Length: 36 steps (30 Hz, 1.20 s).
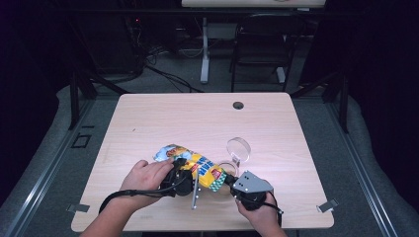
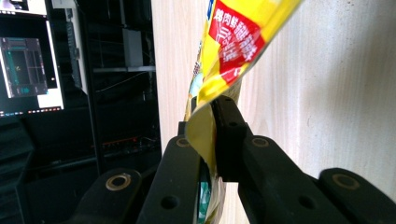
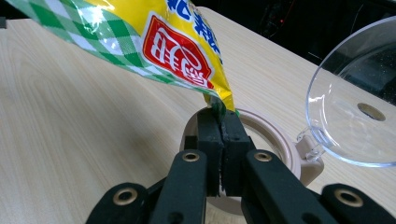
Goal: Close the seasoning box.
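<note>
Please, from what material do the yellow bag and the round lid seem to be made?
The yellow bag looks like thin glossy plastic film: it creases and reflects light. The round lid seems clear hard plastic, since the table shows through it.

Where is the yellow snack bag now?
In the high view the yellow snack bag is at the table's near middle, gripped between the left gripper and right gripper, beside the open-lidded container.

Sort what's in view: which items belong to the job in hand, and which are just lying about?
In the job:
- snack bag, pinched by the left gripper and the right gripper
- beige container with its clear lid open

Lying about:
- black chair
- monitor
</note>
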### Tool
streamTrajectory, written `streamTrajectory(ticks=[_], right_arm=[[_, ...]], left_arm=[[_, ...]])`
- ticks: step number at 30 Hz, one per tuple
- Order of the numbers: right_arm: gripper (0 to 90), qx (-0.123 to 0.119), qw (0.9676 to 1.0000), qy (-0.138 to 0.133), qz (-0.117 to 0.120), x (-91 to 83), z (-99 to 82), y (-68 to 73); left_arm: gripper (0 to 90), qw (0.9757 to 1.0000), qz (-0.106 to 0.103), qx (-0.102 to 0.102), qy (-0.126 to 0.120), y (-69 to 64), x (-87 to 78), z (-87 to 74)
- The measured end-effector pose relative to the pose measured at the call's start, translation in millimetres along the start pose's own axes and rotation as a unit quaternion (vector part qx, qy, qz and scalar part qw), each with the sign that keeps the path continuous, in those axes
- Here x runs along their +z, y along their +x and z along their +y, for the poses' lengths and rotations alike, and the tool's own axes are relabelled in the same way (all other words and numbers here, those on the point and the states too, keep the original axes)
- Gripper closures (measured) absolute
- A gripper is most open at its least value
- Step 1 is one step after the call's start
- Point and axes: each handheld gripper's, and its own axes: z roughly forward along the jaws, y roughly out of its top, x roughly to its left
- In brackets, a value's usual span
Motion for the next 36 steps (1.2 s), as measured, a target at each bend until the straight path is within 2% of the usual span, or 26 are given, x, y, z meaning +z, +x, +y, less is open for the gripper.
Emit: streamTrajectory(ticks=[2,12,17,23,29,36], right_arm=[[88.9,-0.001,1.0,0.001,-0.001,-0.2,0.0,-0.3],[88.7,-0.001,1.0,-0.002,-0.001,-0.6,0.6,-0.1],[88.6,0.001,1.0,-0.003,-0.001,-0.2,0.3,0.0],[88.5,0.0,1.0,-0.004,-0.001,-0.2,0.3,-0.5],[88.4,0.001,1.0,-0.005,0.0,-0.4,0.7,-0.2],[87.9,0.001,1.0,-0.01,0.0,-0.2,0.8,-0.4]], left_arm=[[87.9,1.0,-0.002,-0.002,-0.002,-0.5,0.9,-1.0],[87.9,0.9991,-0.015,-0.037,-0.013,-5.2,3.7,-6.9],[87.9,0.9985,-0.014,-0.049,-0.017,-7.5,5.4,-8.4],[87.9,0.9971,-0.023,-0.07,-0.022,-11.1,7.4,-10.6],[87.9,0.9962,-0.024,-0.08,-0.025,-13.2,7.6,-12.4],[87.9,0.9938,-0.03,-0.101,-0.034,-16.2,9.6,-16.5]])
